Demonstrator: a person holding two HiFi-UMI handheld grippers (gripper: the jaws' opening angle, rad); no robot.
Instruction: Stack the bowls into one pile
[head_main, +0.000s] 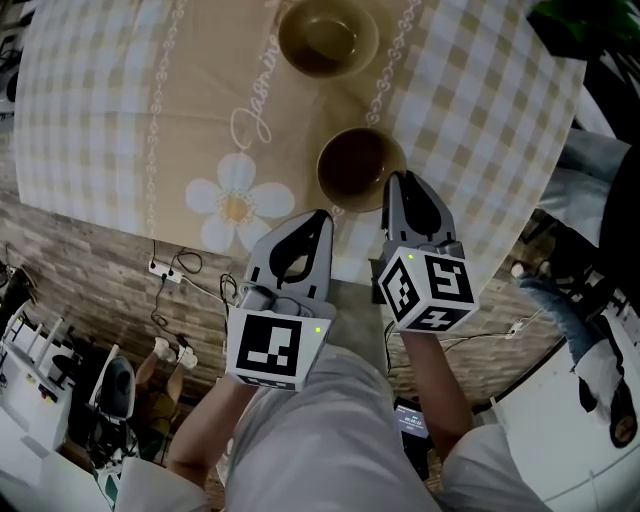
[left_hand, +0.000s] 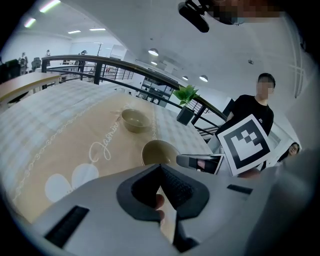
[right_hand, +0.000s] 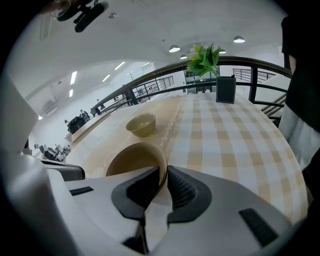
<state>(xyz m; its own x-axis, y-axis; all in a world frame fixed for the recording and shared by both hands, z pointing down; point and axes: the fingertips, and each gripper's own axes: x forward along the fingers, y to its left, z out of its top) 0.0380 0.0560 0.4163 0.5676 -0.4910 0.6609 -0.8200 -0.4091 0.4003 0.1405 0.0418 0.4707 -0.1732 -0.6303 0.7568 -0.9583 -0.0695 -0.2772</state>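
Observation:
Two olive-tan bowls sit on the checked tablecloth (head_main: 480, 120). The far bowl (head_main: 327, 36) (left_hand: 134, 120) (right_hand: 141, 124) stands alone further up the cloth. The near bowl (head_main: 356, 167) (left_hand: 159, 151) (right_hand: 131, 160) is close to the table's front edge. My right gripper (head_main: 397, 182) (right_hand: 164, 173) is shut on that bowl's near rim, one jaw inside and one outside. My left gripper (head_main: 321, 218) (left_hand: 161, 169) hovers just left of it at the table edge, shut with nothing in it.
A potted plant (right_hand: 204, 60) and a dark stand (right_hand: 226, 90) are at the table's far side. A person in black (left_hand: 252, 115) stands to the right. Below the table edge, a power strip and cables (head_main: 165, 272) lie on the floor.

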